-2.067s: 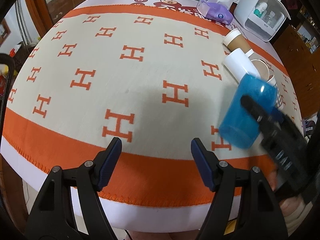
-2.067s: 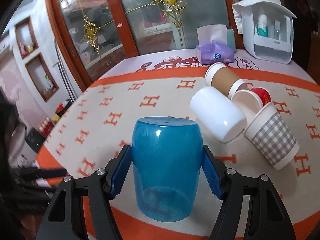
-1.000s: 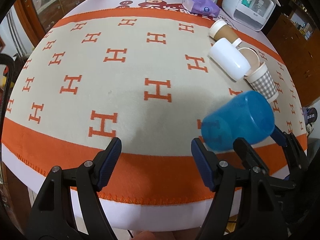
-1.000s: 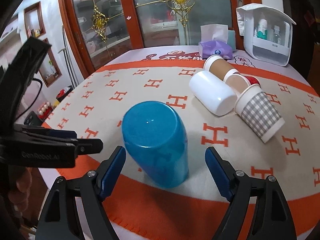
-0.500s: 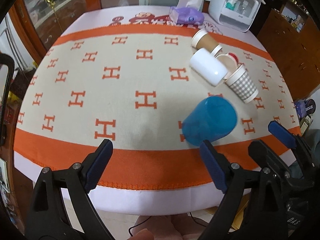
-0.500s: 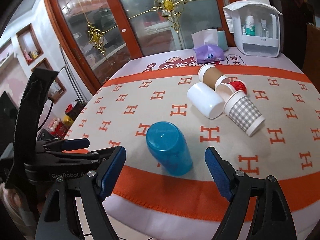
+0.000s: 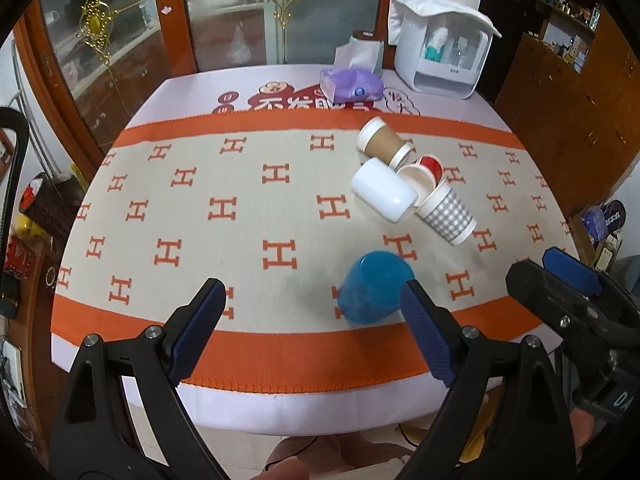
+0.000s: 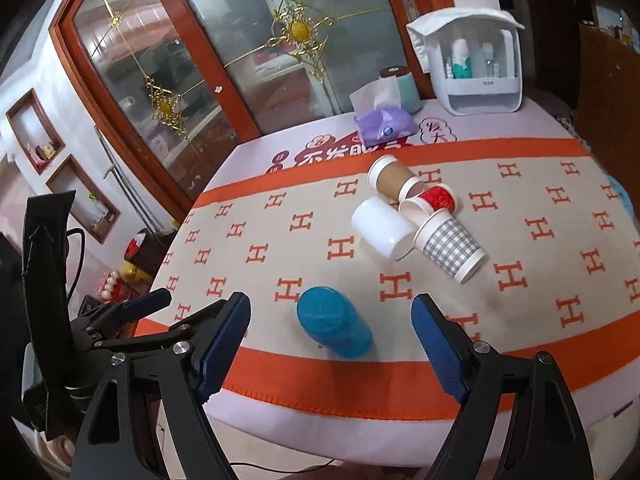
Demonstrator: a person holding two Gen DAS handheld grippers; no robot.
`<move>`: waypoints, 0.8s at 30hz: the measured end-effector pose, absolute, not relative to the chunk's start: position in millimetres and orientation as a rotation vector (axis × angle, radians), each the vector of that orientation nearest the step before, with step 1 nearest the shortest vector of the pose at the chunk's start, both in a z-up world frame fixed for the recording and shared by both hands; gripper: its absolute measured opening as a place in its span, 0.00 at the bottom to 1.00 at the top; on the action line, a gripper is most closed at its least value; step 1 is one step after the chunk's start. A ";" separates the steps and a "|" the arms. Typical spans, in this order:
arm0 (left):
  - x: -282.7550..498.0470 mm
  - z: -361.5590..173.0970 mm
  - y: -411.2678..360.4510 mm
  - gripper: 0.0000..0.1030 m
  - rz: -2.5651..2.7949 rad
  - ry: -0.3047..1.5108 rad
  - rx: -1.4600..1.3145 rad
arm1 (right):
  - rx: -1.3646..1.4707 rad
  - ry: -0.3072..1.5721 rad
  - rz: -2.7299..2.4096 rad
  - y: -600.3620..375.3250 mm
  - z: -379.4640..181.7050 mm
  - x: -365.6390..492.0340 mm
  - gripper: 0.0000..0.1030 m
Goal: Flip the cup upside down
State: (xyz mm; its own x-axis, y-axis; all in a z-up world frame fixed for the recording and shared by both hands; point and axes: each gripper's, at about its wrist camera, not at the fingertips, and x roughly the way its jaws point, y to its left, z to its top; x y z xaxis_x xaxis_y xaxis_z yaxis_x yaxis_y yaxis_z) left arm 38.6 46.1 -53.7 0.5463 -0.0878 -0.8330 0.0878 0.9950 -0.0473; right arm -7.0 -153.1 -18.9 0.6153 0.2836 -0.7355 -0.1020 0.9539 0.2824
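The blue cup [image 8: 334,327] stands mouth-down near the surface's [image 8: 520,320] front edge, apart from 4 tipped cups [image 8: 416,220]. Left tool [image 7: 312,336] and right tool [image 8: 330,344] both gape, clear of it.

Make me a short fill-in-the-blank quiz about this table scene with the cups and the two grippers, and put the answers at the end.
1. The blue cup stands on the blanket with its closed base facing ____.
2. The white cup lies on its ____.
3. The right gripper has its jaws ____, holding nothing.
4. The tissue pack near the far edge is ____ in color.

Missing words: up; side; open; purple
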 end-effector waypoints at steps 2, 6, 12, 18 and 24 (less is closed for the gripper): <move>38.7 -46.7 44.7 0.85 -0.101 0.976 0.000 | 0.217 0.874 0.218 -153.1 -11.0 -9.0 0.82; 36.7 -37.7 40.7 0.85 -0.092 0.948 0.018 | 0.205 0.862 0.193 -152.6 -0.7 -12.9 0.82; 35.8 -27.8 40.7 0.85 -0.081 0.926 0.017 | 0.189 0.836 0.174 -153.6 12.8 -17.8 0.85; 35.8 -27.5 41.5 0.85 -0.079 0.924 0.016 | 0.175 0.821 0.172 -150.4 16.8 -17.9 0.86; 36.2 -28.0 41.6 0.85 -0.077 0.926 0.014 | 0.175 0.823 0.171 -149.5 17.5 -18.8 0.87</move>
State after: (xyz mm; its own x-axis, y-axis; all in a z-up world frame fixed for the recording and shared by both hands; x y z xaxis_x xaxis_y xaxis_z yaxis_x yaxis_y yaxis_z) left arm 36.2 41.6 -28.0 0.5983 -0.0606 -0.7990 0.0727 0.9971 -0.0212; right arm -18.8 -149.5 17.5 0.6681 0.2183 -0.7113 -0.0828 0.9718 0.2206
